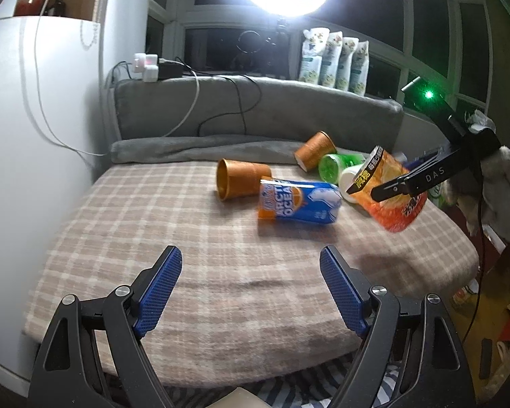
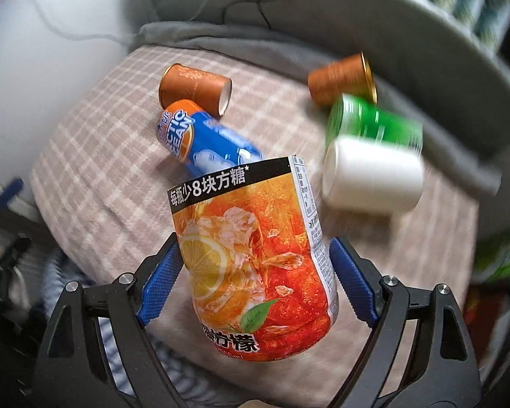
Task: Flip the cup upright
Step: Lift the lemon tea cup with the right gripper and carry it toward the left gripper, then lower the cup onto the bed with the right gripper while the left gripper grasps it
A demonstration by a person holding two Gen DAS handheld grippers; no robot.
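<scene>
Presently catalogued:

1. Orange lemon-tea-label plastic cup (image 2: 255,265): pinched across its body by the right hand-held gripper (image 2: 255,272), lifted clear of the checked beige cloth-covered worktop (image 1: 153,238) and tilted, apparently mid-turn toward upright.
2. Left hand-held gripper (image 1: 251,289): spread wide, holding nothing, low at the near edge, likely kept out of the way.
3. Blue Arctic Ocean-label cup (image 1: 299,204), two copper-brown paper cups (image 1: 241,180) (image 1: 314,151), green cup (image 1: 333,166), white cup (image 2: 374,176): all lying on their sides, awaiting turning.
</scene>
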